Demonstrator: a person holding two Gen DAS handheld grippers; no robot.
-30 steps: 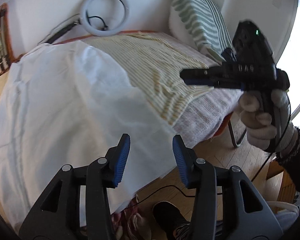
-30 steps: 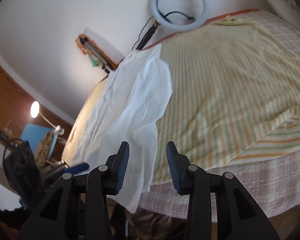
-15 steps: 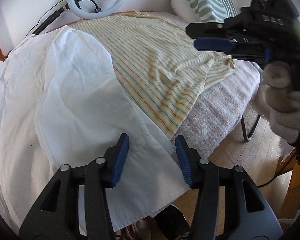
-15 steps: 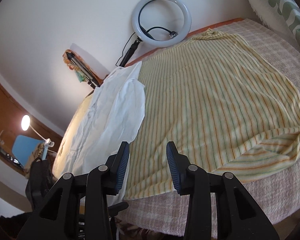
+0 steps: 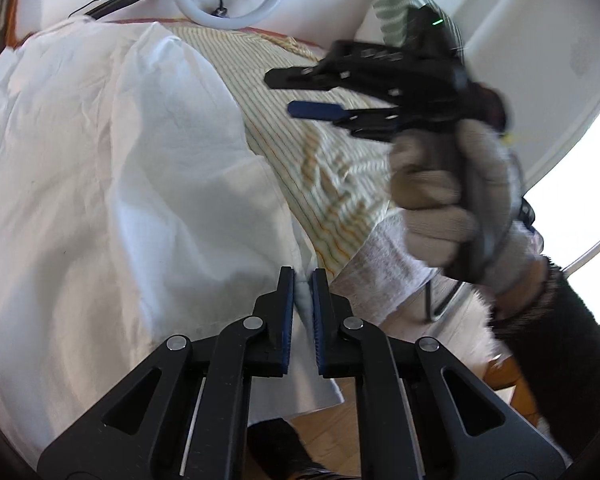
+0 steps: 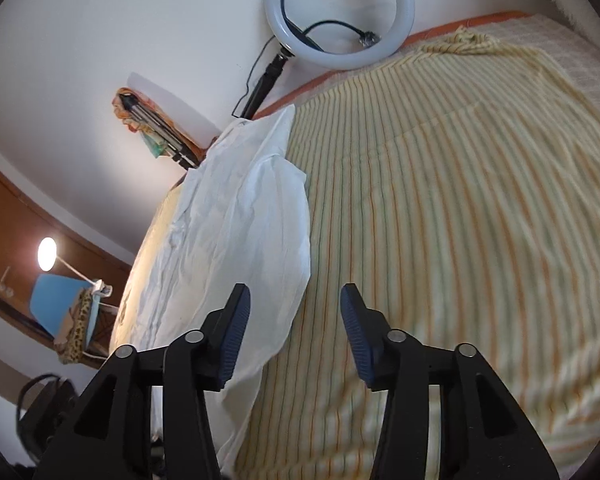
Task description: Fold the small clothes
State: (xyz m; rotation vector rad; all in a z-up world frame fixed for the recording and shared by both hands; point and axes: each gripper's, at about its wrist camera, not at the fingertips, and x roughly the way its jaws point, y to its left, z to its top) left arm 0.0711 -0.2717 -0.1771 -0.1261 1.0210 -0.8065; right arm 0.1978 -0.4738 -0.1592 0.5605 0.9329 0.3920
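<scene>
Left wrist view: left claw clamped on white garment's hem at 6 o'clock — anchoring a corner, likely to fold. Right claw spread, empty, over striped garment on bed.

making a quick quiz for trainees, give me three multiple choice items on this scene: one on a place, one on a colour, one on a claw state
1. Where does the ring light stand?
A. at the wall behind the bed
B. on the floor by the chair
C. on the pillow

2. What colour is the garment in the left claw?
A. red
B. white
C. black

3. How is the right claw?
A. shut on cloth
B. open, holding nothing
C. out of view

Key: A, it rises past the bed's far edge; B, the white shirt is pinched there; B, its fingers stand apart over the striped top.
</scene>
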